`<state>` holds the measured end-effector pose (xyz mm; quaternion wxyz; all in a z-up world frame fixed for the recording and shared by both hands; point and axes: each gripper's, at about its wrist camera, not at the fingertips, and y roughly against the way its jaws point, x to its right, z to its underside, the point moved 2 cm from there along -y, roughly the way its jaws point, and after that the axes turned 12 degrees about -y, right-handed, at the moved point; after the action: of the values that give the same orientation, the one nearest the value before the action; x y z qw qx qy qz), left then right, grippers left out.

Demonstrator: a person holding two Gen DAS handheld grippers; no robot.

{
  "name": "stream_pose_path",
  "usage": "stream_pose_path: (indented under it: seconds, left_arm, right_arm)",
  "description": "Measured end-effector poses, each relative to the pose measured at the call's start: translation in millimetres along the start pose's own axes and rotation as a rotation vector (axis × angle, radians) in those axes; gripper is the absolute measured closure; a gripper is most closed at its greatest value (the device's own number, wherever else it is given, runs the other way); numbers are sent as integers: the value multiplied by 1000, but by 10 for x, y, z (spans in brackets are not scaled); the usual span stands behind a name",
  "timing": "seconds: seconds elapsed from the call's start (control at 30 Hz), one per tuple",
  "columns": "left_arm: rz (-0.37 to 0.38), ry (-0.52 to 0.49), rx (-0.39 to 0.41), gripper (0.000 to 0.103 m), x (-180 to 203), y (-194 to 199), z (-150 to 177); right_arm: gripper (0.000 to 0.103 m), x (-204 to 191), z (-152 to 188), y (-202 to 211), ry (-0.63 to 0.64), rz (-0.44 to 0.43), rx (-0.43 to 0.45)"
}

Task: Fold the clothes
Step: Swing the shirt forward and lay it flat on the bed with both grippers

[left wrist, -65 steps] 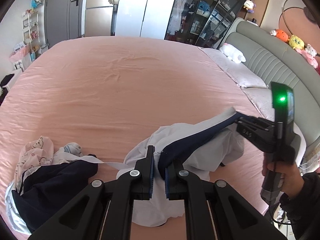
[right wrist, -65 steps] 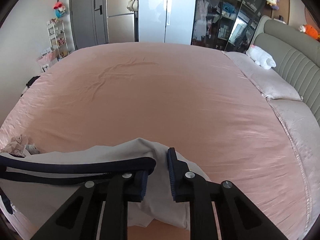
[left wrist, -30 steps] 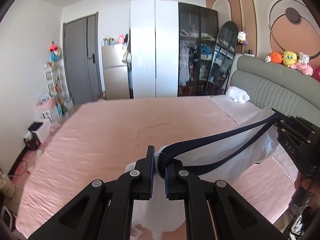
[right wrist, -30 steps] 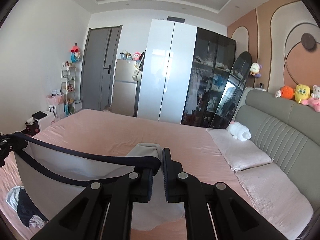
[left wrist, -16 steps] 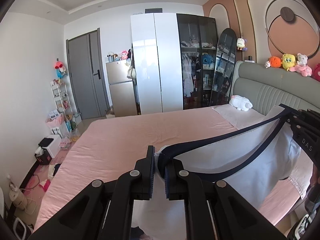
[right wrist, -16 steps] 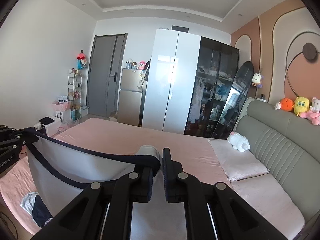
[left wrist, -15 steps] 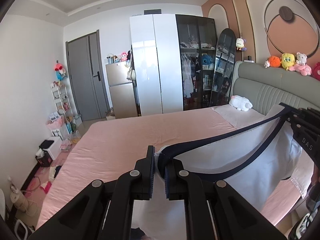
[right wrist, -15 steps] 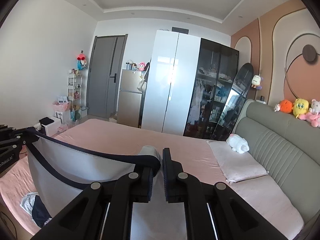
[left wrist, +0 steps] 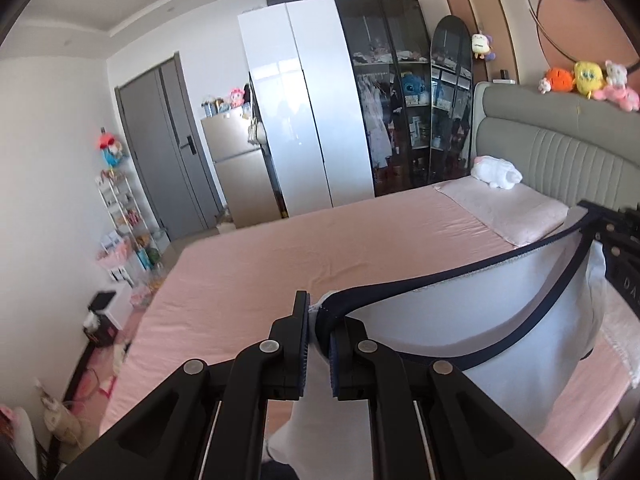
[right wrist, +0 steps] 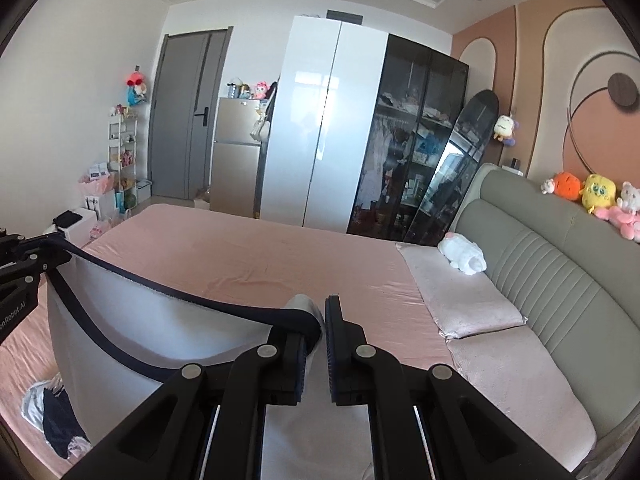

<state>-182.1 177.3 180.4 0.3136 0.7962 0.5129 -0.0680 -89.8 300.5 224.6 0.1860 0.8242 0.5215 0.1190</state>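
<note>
Garment (left wrist: 472, 332), white with a navy band, hangs stretched in the air above the pink bed (left wrist: 280, 256), the left tool (left wrist: 319, 350) clamped on one end of the band and the right tool (right wrist: 316, 354) clamped on the other. To do this well, I'd keep both ends level and the band taut while lowering it flat onto the bed, clear of the clothes pile (right wrist: 56, 412) at the bed's near edge.

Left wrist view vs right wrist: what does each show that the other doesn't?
Left wrist only: the left tongs clamped on the white garment's navy band, and floor clutter by the bed's left side.
Right wrist only: the right tongs gripping the band's other end, and a clothes pile on the bed.
Both: the white garment stretched in the air between the tongs, the pink bed, the wardrobe.
</note>
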Motion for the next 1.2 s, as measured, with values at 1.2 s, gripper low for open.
stream_pose_path:
  seconds: [1.2]
  left_arm:
    - [345,17,-295,94,1822,-778,3319]
  right_arm:
    - [98,289,3671,-1213,-119,-134,-506]
